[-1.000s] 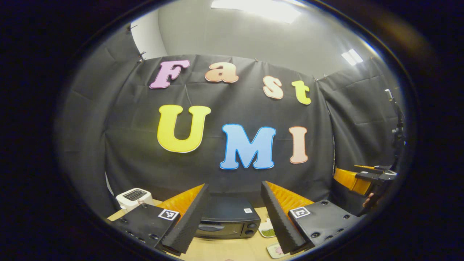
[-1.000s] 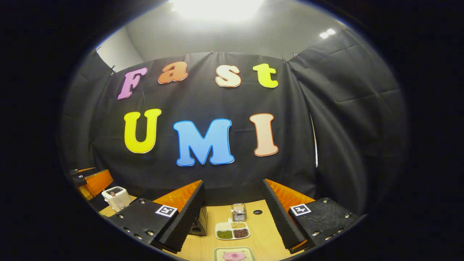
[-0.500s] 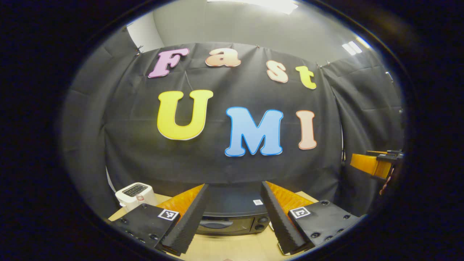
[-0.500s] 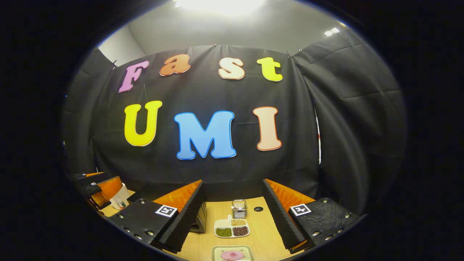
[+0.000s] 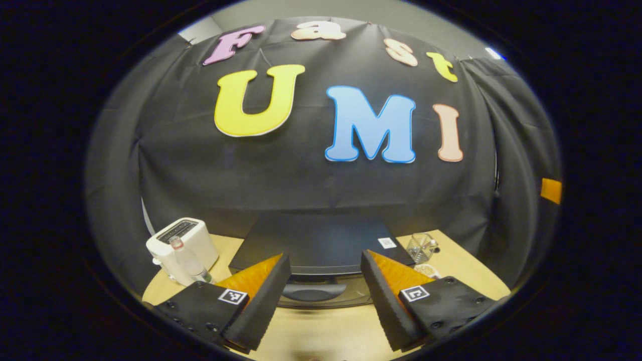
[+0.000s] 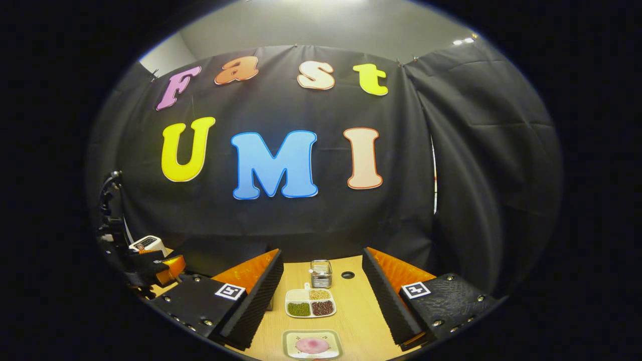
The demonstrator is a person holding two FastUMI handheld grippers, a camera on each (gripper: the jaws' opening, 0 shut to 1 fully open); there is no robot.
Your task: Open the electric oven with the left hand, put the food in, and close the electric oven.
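Note:
In the left gripper view the black electric oven [image 5: 321,240] stands close ahead on the wooden table, its door shut. The door handle [image 5: 313,292] lies just beyond and between my open left gripper's [image 5: 323,301] fingers, apart from them. In the right gripper view my right gripper [image 6: 321,301] hangs open and holds nothing above the table. Below it a small plate with pink food [image 6: 312,345] rests at the near edge. The left gripper [image 6: 155,265] appears at the far left of that view.
A white toaster [image 5: 183,243] with a small bottle [image 5: 189,260] in front stands left of the oven. A glass holder [image 5: 420,246] sits to its right. A divided dish of beans [image 6: 310,303] and a round table hole [image 6: 347,275] lie ahead of the right gripper.
My left gripper has moved forward and tilted down toward the oven, which now looms much larger with its handle between the fingers. The right gripper shifted only slightly.

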